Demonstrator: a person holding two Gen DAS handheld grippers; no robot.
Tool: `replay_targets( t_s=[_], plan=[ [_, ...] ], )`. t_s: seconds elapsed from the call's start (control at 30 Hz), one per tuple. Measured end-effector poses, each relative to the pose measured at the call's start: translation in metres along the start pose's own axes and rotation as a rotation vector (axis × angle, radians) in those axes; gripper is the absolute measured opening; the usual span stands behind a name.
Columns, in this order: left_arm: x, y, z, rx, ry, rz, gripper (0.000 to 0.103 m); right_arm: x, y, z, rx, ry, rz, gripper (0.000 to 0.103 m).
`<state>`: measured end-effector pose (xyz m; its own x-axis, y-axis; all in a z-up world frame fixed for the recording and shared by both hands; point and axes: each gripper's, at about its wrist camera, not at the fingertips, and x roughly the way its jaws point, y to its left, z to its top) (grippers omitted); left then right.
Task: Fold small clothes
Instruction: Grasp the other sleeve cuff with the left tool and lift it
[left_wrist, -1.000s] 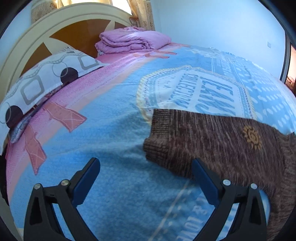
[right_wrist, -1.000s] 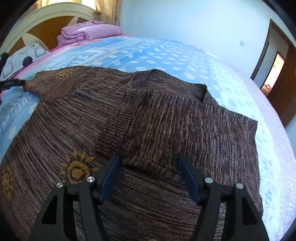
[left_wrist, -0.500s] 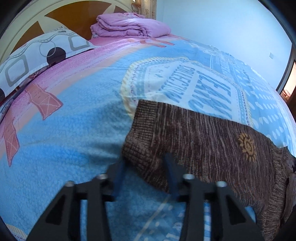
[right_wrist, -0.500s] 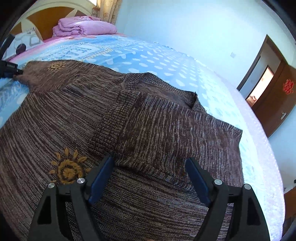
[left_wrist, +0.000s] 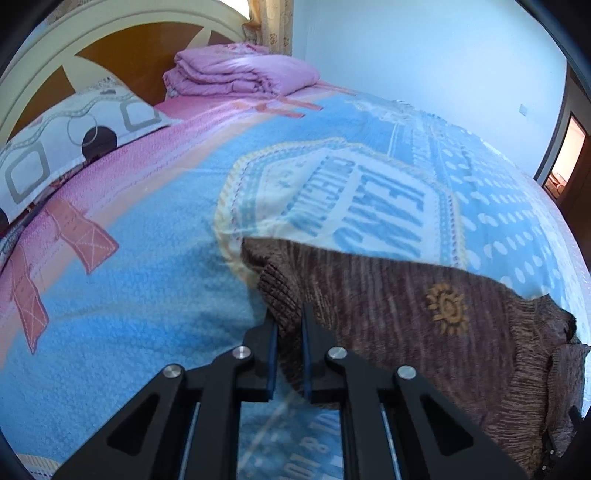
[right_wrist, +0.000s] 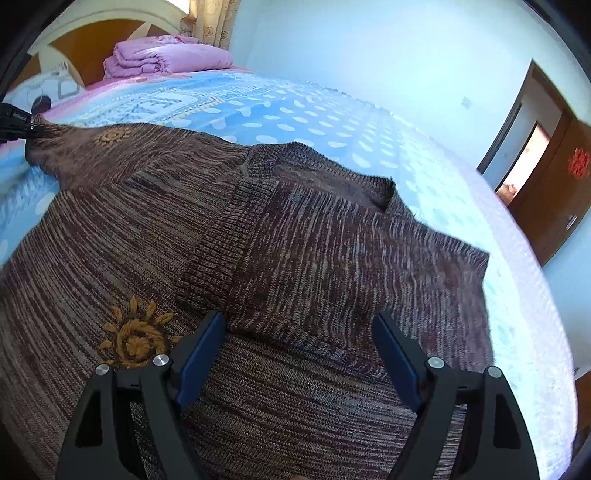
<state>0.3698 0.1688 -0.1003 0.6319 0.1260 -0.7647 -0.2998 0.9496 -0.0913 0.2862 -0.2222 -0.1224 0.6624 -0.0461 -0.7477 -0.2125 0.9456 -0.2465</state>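
Left wrist view shows the bed (left_wrist: 140, 258), its blue and pink cover spread wide, and on it our brown knitted sweater (left_wrist: 424, 332) lying flat, one sleeve already folded over the body. We have its other sleeve cuff (left_wrist: 280, 302) clamped in our left tongs (left_wrist: 289, 325), whose jaws have just been closing on it. Our right tongs (right_wrist: 299, 343) hang spread apart over the folded sleeve, gripping nothing. We judge the second sleeve fold is in hand; next we should carry the cuff across the body without dragging the sweater.
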Motion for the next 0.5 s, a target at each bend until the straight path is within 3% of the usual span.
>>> replay_targets(
  t_s=[0.1,0.27,0.5],
  plan=[
    [-0.015,-0.013,0.006,0.013,-0.022,-0.029,0.011,0.000,-0.007,0.000,0.027,0.020,0.050,0.082],
    [-0.043,-0.043,0.013,0.056,-0.063,-0.081,0.011,-0.011,-0.008,-0.001,-0.016,0.008,0.019,0.082],
    [-0.075,-0.079,0.016,0.097,-0.088,-0.157,0.011,-0.038,-0.032,-0.007,0.015,-0.032,0.018,0.082]
  ],
)
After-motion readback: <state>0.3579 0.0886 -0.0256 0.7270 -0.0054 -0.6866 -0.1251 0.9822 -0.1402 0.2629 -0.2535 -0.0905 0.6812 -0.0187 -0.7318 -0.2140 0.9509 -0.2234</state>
